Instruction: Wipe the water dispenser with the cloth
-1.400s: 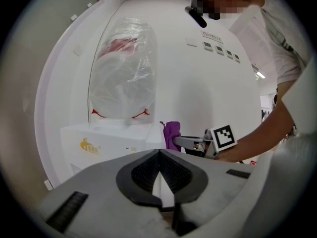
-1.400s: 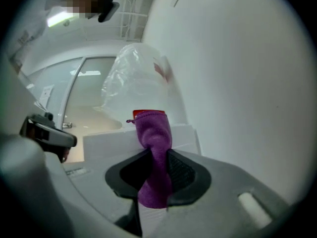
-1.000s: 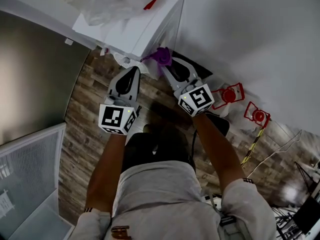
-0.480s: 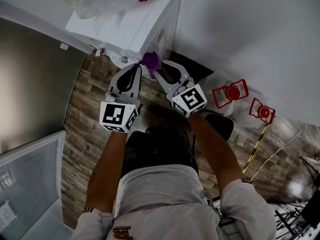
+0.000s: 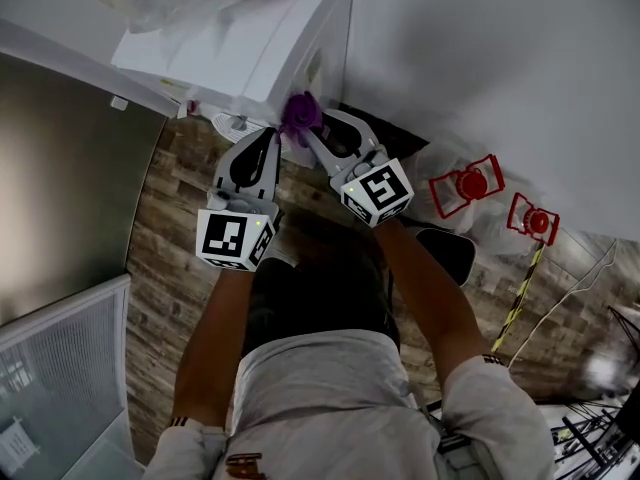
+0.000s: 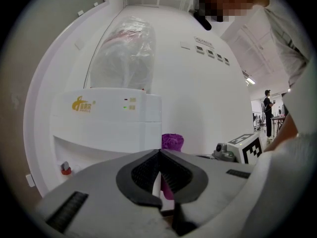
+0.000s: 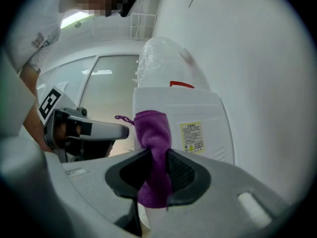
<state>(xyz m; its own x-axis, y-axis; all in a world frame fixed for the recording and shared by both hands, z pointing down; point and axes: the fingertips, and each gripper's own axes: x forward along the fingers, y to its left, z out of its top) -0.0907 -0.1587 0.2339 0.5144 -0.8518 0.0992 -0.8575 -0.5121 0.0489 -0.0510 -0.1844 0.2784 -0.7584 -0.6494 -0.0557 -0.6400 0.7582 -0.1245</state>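
1. Standing against the white wall (image 5: 480, 58), one white water dispenser (image 5: 270, 58) is recorded. One bottle (image 6: 126, 53) wrapped in clear plastic is seated on top of it.
2. One purple cloth (image 7: 153, 128) is counted. It is clamped between the jaws of the right gripper (image 7: 157, 155), with its bunched upper end standing above the jaw tips and a shorter end hanging beneath. In the head view it is held at the dispenser's front corner; whether it touches the casing cannot be told.
3. Two grippers are logged, one per hand, each fitted with one marker cube (image 5: 235, 238).
4. The left gripper (image 6: 159, 152) is closed, its jaw tips meeting with nothing between them. It is held just beside the right gripper and is pointed at the dispenser's front.
5. On the dispenser's front, two small green lights (image 6: 125, 103) and one red tap (image 6: 65, 169) are seen. One label (image 7: 191, 136) is fixed to its side.
6. Two red-framed items (image 5: 465, 186) are noted on the wooden floor (image 5: 170, 198) by the wall, well apart from both grippers.
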